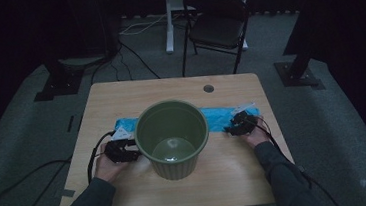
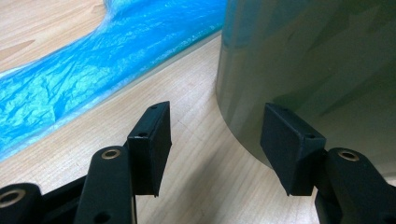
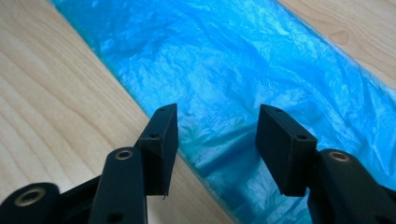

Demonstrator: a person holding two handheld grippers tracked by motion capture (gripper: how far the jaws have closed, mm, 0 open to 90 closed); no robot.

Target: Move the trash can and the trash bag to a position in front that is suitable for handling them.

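Over the blue bag [image 3: 243, 74], right claw [image 3: 217, 140] gapes empty

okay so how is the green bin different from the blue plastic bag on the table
The green bin stands upright and rigid, its mouth open to the top; the blue plastic bag lies flat, thin and crinkled. The bin is dull olive, the bag bright blue. The bin sits nearer the person, hiding the bag's middle. Both rest on the wooden table.

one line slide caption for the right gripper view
Right gripper, jaws open, poised over the near edge of a flat blue plastic bag on a wooden table.
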